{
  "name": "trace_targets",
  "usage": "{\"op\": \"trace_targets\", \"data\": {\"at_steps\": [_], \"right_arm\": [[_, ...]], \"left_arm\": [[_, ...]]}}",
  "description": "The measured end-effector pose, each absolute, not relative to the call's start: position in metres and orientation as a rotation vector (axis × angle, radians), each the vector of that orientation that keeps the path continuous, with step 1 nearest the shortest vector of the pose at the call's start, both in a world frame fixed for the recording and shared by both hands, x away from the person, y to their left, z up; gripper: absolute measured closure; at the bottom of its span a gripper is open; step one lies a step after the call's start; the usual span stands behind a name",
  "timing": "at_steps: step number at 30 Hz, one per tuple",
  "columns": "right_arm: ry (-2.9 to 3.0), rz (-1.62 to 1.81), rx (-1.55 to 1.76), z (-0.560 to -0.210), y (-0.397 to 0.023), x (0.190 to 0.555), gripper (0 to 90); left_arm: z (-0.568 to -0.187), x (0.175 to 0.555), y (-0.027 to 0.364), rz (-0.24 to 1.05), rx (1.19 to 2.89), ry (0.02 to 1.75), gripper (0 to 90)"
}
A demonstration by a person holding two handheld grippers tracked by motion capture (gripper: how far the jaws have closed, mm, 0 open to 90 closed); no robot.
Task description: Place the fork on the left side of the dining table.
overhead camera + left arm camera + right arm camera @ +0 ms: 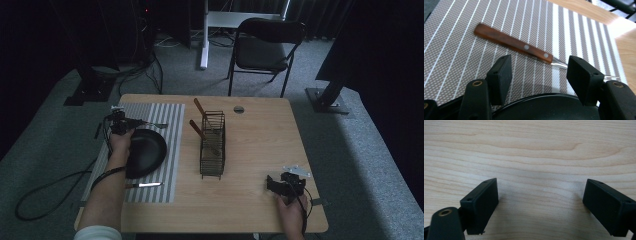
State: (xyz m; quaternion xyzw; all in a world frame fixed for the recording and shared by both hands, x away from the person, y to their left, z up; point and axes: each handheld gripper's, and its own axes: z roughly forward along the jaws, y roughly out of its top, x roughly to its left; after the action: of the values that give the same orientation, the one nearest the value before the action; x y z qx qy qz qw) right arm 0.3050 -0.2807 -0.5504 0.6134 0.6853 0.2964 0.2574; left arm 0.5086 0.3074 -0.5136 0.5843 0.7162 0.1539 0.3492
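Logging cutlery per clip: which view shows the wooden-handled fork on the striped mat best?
The left gripper view: the fork lies close, its rivets and metal neck plain, just beyond the open left gripper. In the high view it is a small sliver beside that gripper.

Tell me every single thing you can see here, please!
Table: 1, light wood, middle of the room.
Placemat: 1, grey with white stripes, left part of the table.
Plate: 1, black, on the placemat.
Fork: 1, brown wooden handle, on the placemat beyond the plate.
Knife: 1, silver blade, on the placemat's near edge.
Wire basket: 1, dark, mid-table, with two brown-handled utensils sticking out.
Folding chair: 1, black, behind the table.
Left gripper: 1, black, jaws open above the plate's far rim.
Right gripper: 1, black, jaws open over bare table.
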Motion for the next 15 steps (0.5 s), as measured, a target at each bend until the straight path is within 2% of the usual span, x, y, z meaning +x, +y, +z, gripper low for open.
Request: {"op": "trace_targets", "data": {"at_steps": [9,15], "right_arm": [[1.858,0.802,1.664,-0.55,-0.28,0.305,12.7],[1.858,0.802,1.664,-0.55,-0.28,0.305,12.7]], "left_arm": [[-0.511,0.498,0.31,0.428,1.495,1.853,37.6],[-0.506,0.488,0.303,0.482,1.563,1.798,37.6]]}}
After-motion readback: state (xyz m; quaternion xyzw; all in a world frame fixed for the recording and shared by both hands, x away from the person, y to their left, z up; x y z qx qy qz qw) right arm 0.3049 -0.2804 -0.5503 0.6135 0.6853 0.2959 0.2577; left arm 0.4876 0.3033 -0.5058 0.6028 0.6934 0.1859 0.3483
